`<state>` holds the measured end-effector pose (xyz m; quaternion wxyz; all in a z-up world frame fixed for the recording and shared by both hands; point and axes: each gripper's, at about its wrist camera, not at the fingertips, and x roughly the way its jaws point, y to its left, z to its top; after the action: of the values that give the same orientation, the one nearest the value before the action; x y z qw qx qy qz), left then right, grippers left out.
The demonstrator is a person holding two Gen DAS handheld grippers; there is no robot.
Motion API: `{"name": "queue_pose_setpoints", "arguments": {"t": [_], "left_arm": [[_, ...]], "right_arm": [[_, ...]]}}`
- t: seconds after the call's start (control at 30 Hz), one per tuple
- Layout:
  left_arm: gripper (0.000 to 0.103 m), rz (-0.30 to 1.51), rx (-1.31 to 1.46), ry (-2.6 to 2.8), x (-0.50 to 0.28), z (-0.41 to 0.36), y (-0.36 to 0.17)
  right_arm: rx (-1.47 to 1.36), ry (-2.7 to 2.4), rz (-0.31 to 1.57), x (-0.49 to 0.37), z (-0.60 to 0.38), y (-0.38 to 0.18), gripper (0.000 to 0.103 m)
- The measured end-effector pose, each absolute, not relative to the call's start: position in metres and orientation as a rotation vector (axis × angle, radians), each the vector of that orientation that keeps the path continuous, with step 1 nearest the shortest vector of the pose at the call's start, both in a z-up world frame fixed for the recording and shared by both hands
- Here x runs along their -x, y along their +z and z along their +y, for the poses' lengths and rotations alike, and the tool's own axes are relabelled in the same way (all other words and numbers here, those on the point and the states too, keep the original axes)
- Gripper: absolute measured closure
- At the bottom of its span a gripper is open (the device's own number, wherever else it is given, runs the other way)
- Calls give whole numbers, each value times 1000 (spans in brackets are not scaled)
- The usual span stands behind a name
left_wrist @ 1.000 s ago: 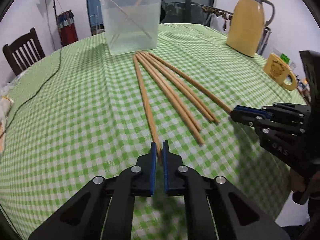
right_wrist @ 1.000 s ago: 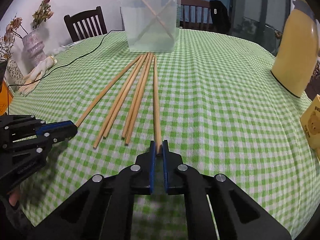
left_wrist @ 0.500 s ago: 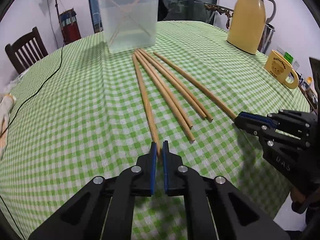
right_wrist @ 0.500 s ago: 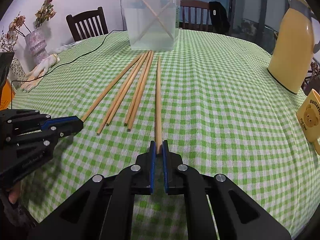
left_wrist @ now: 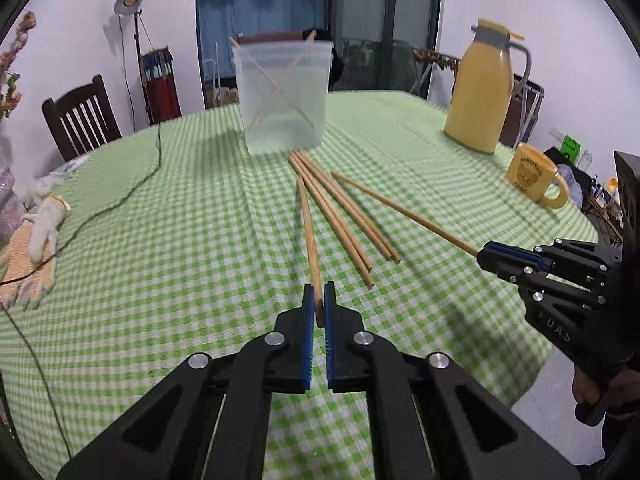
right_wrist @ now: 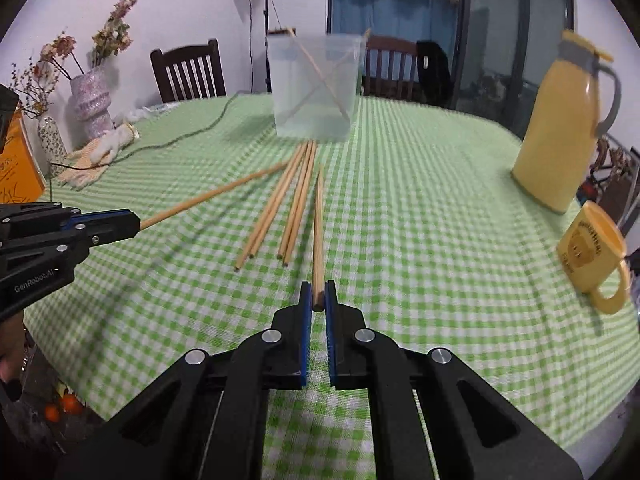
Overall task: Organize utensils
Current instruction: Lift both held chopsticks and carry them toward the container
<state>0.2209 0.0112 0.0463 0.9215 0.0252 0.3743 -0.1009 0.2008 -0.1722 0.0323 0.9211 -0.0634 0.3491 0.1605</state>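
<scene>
My left gripper (left_wrist: 319,293) is shut on the near end of a wooden chopstick (left_wrist: 308,232), which slants up off the green checked tablecloth (left_wrist: 180,240). My right gripper (right_wrist: 319,294) is shut on the near end of another chopstick (right_wrist: 318,220). Each gripper also shows in the other's view: the right gripper (left_wrist: 486,255) with its chopstick (left_wrist: 400,208), the left gripper (right_wrist: 134,222) with its chopstick (right_wrist: 216,196). Several loose chopsticks (left_wrist: 344,216) lie between them, fanned toward a clear plastic tub (left_wrist: 284,96) holding two crossed chopsticks.
A yellow thermos jug (left_wrist: 484,92) and a yellow mug (left_wrist: 534,178) stand at the right. Work gloves (left_wrist: 36,236) and a black cable (left_wrist: 120,200) lie at the left, near a vase of dried flowers (right_wrist: 90,100). Chairs stand behind the table.
Both grippers have risen and drawn back from the tub, each with its chopstick. The two held chopsticks have lifted and spread away from the loose ones.
</scene>
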Motion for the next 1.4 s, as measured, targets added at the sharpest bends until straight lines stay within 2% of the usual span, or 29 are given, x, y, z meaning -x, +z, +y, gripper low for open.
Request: {"name": "queue_pose_setpoints", "arguments": {"t": [0.37,0.67,1.0,1.4], "left_arm": [[102,646,25,-233,-189,37,104],[103,553,27,-258,-191,50,152],[103,531,11,-307,-243,51,195],[103,555,32,-306,-325,50,200]], "right_arm": [[154,325,540,-166,-183,90,97],[185,332,468,-163,-188,120,97],[147,322,468,-196,-195,147,97],[99,351,489,-262,-189,172,97]]}}
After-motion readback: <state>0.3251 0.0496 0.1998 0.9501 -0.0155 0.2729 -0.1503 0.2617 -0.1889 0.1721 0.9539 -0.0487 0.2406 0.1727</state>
